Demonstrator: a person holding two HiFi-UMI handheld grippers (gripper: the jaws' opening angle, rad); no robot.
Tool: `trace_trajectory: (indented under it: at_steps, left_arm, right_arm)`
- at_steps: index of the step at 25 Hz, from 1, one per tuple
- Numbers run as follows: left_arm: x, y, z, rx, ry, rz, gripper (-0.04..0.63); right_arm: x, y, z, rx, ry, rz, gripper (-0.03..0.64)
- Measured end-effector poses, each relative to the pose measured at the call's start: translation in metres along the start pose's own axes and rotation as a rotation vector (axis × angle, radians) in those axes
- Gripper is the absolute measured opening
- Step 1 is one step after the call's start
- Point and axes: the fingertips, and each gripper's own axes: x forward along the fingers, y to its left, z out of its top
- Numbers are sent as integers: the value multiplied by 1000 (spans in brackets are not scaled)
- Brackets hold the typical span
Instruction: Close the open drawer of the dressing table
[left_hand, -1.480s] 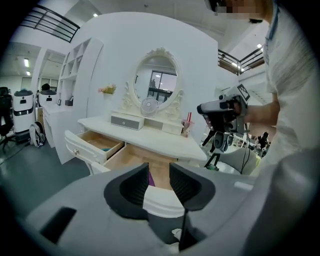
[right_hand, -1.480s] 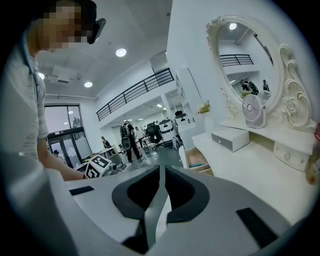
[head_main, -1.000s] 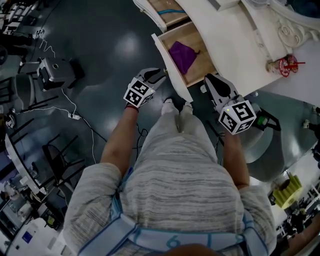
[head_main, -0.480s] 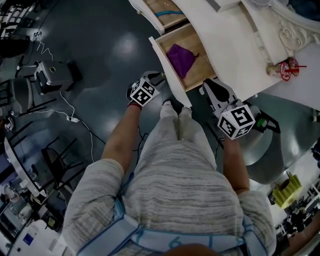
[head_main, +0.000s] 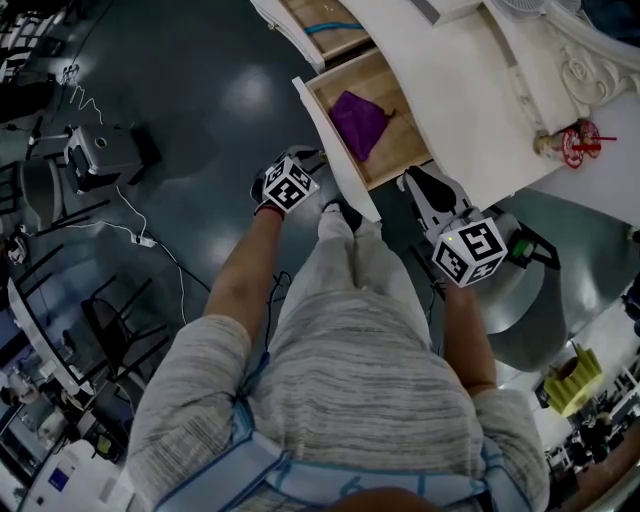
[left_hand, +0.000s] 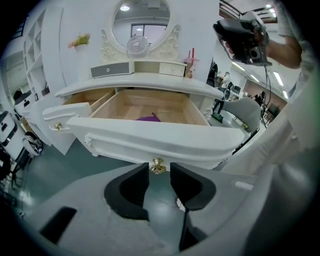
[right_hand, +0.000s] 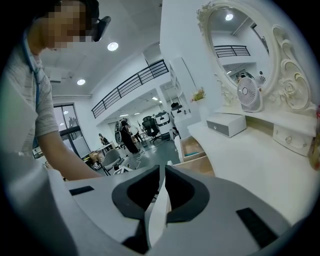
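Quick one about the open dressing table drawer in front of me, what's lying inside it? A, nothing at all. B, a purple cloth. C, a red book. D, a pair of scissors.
B: the head view shows a purple cloth lying on the wooden bottom of the open drawer.

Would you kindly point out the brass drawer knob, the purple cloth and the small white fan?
Brass drawer knob (left_hand: 158, 165): left gripper view, its round head.
Purple cloth (head_main: 358, 120): head view, its middle.
Small white fan (right_hand: 248, 93): right gripper view, its grille.
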Motion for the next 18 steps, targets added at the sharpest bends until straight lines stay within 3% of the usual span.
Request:
trace_trajectory:
  at_steps: [11, 18]
  left_arm:
    - [12, 3, 0, 28, 52, -17, 126]
    - [20, 3, 12, 31, 42, -41, 121]
  right_arm:
    - [0, -9, 2, 18, -4, -17, 12]
    - [-1, -18, 4, 26, -10, -32, 12]
